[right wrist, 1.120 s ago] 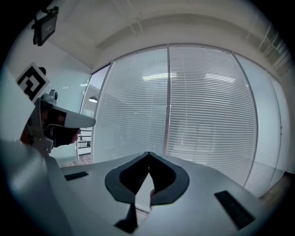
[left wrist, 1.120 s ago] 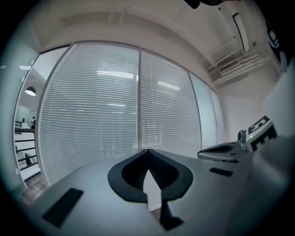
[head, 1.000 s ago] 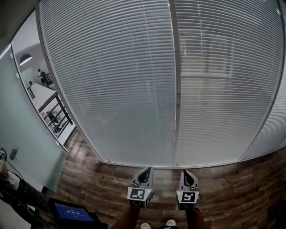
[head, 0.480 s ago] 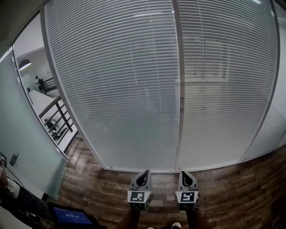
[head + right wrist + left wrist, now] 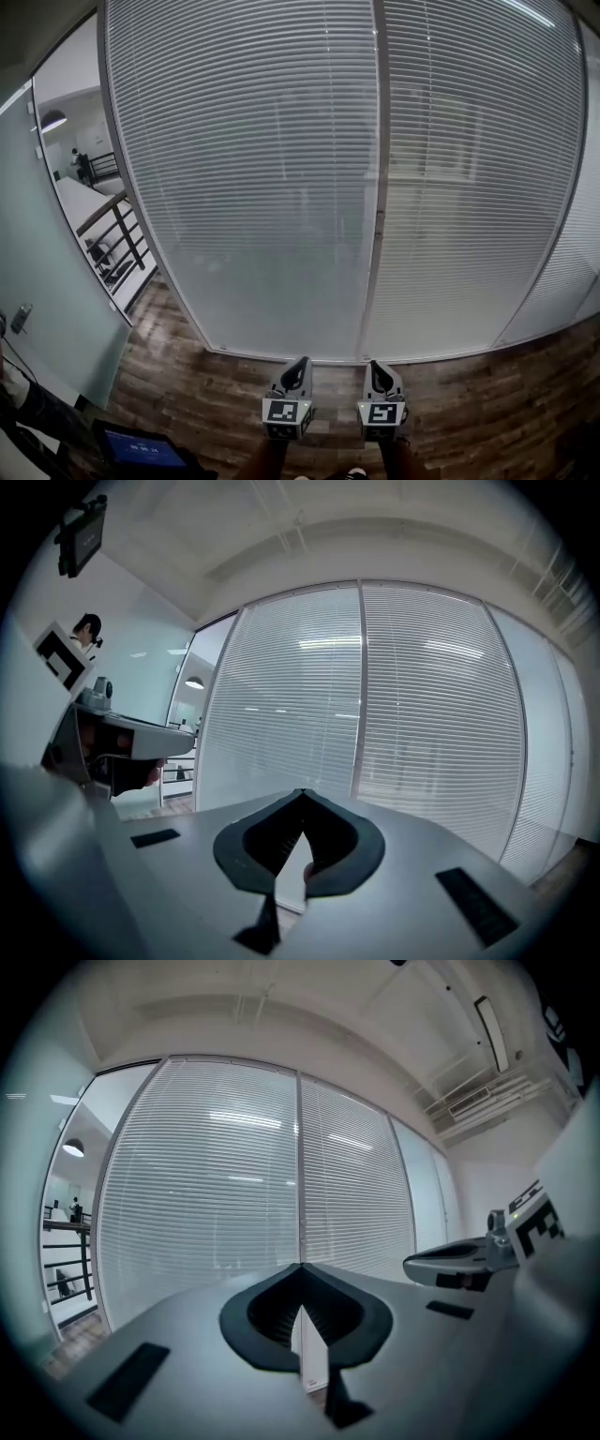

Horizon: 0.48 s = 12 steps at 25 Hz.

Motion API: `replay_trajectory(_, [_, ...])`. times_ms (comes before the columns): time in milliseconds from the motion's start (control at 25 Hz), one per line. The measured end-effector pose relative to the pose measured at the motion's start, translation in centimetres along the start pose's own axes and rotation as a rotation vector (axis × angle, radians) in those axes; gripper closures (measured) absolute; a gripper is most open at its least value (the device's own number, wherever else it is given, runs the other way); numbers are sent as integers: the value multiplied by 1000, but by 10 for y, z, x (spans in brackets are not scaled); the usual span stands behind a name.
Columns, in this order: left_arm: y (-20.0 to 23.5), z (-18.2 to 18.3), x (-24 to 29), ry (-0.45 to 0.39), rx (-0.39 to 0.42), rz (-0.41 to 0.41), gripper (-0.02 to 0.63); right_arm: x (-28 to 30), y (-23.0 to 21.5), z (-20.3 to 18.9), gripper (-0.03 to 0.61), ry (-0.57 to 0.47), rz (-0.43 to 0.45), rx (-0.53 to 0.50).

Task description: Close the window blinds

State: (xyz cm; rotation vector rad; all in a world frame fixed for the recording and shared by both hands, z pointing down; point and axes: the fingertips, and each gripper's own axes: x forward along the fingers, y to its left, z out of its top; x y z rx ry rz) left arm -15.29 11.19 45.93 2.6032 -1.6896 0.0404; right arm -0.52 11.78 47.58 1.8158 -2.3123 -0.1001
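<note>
Left gripper (image 5: pixel 299 361) and right gripper (image 5: pixel 373 365) advanced toward window blinds (image 5: pixel 253 187) at 12 o'clock; slats horizontal; jaws closed tip-to-tip, holding nothing; floor (image 5: pixel 469 398) between.

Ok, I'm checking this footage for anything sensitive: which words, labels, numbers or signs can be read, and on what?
Nothing here reads clearly.
Tablet: pale characters on its blue screen, too small and blurred to read.
Left gripper and right gripper: only black-and-white square marker patterns, no words.

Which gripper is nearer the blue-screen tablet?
Left. The left gripper is right of the dark blue-screen tablet; the right gripper is farther right, beyond the left one.
</note>
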Motion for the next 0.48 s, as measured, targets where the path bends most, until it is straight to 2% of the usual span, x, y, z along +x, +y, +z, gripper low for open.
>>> replay_trajectory(480, [10,11,-7,-11,51,50,620,-5,-6,4,577,-9,-8,8])
